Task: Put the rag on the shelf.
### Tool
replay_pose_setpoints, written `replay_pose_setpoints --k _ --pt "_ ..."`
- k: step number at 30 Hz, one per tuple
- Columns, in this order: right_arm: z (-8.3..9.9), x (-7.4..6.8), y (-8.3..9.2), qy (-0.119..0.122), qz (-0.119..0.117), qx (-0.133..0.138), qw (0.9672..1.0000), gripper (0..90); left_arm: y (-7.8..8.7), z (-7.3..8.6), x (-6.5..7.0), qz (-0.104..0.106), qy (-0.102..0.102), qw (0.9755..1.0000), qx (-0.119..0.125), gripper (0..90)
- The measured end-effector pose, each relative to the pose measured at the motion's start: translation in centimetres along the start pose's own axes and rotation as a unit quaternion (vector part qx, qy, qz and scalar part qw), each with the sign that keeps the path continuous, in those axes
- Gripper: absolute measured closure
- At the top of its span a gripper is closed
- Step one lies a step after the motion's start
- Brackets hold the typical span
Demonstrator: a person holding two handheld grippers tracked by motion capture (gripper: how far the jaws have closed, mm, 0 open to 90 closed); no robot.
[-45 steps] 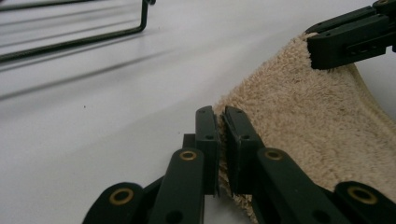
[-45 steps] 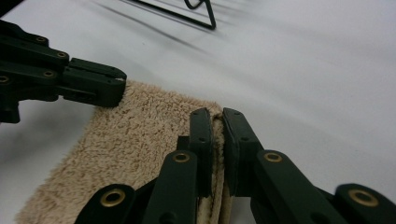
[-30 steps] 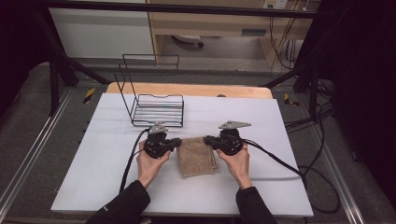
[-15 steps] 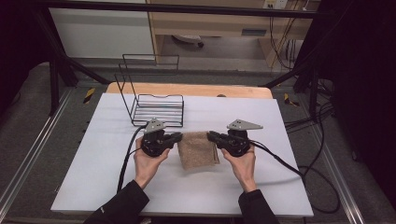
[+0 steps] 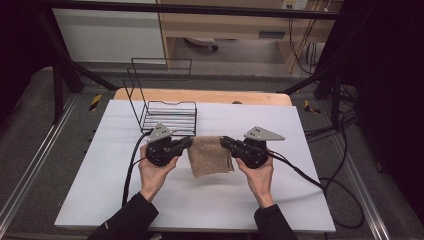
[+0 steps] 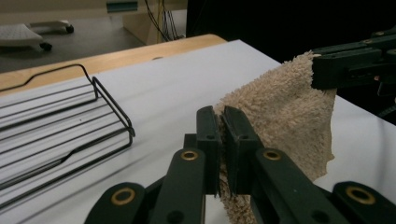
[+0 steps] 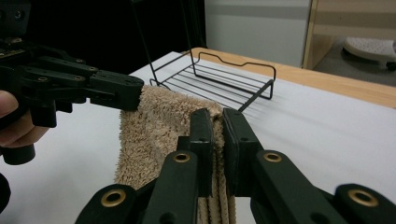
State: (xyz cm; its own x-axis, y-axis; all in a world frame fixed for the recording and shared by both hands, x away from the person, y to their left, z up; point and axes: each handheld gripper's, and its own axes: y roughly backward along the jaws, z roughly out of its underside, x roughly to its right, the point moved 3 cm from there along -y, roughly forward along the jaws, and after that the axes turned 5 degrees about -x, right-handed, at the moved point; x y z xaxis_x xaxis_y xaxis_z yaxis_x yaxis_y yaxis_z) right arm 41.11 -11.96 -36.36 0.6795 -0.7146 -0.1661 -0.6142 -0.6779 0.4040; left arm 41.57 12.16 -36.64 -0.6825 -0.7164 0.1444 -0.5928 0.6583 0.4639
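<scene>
White tabletop [image 5: 200,210] fills the centre of the high view, wood strip along its far edge, dark floor and cables around it. Black wire rack [image 5: 167,116] sits upper left of centre, flat slatted base with a tall open back frame. Beige terry towel [image 5: 210,155], folded, hangs mid-frame between both tools, lifted at its top corners. Left gripper [image 5: 187,142] and right gripper [image 5: 224,142] point inward at each other, hands beneath, forearms in from the bottom edge. Each has its jaws pinched on a towel corner. Bare tabletop shows below and to both sides; rack is just behind the left gripper.
</scene>
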Motion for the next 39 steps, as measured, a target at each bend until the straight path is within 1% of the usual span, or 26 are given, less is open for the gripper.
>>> replay_pose_setpoints --k 4,5,11,14,18,23,26,32,39 --pt "-0.6 -0.6 0.3 0.006 -0.002 0.019 0.9998 83.4 0.7 -0.5 0.0 -0.001 0.0 0.9999 0.015 85.1" --pt "-0.6 -0.6 0.3 0.006 -0.002 0.019 0.9998 83.4 0.9 -0.6 -0.1 -0.001 -0.001 0.9998 0.018 85.1" --pt "-1.4 -1.3 0.6 0.011 -0.003 0.039 0.9992 83.4 1.7 -1.1 -0.1 -0.004 -0.002 0.9995 0.032 85.2" --pt "-1.7 -1.5 0.6 0.01 -0.004 0.045 0.9989 83.4 2.1 -1.3 -0.2 -0.004 -0.001 0.9992 0.039 85.2" --pt "-2.0 -1.8 0.5 0.005 -0.004 0.057 0.9983 83.5 2.7 -1.7 -0.3 -0.009 -0.005 0.9988 0.048 85.2" --pt "-2.6 -2.3 0.2 0.005 -0.007 0.07 0.9975 83.6 3.5 -2.2 -0.7 -0.015 -0.006 0.9982 0.059 85.3" --pt "-3.3 -2.8 0.0 0.009 -0.008 0.08 0.9968 83.6 4.1 -2.5 -0.9 -0.017 -0.007 0.9977 0.065 85.4" --pt "-4.2 -3.4 -0.1 0.011 -0.01 0.095 0.9954 83.7 5.2 -3.2 -1.3 -0.02 -0.006 0.9961 0.086 85.5" --pt "-5.6 -4.2 -0.3 0.02 -0.009 0.109 0.9938 83.7 6.3 -4.0 -1.8 -0.024 -0.006 0.9946 0.101 85.5"
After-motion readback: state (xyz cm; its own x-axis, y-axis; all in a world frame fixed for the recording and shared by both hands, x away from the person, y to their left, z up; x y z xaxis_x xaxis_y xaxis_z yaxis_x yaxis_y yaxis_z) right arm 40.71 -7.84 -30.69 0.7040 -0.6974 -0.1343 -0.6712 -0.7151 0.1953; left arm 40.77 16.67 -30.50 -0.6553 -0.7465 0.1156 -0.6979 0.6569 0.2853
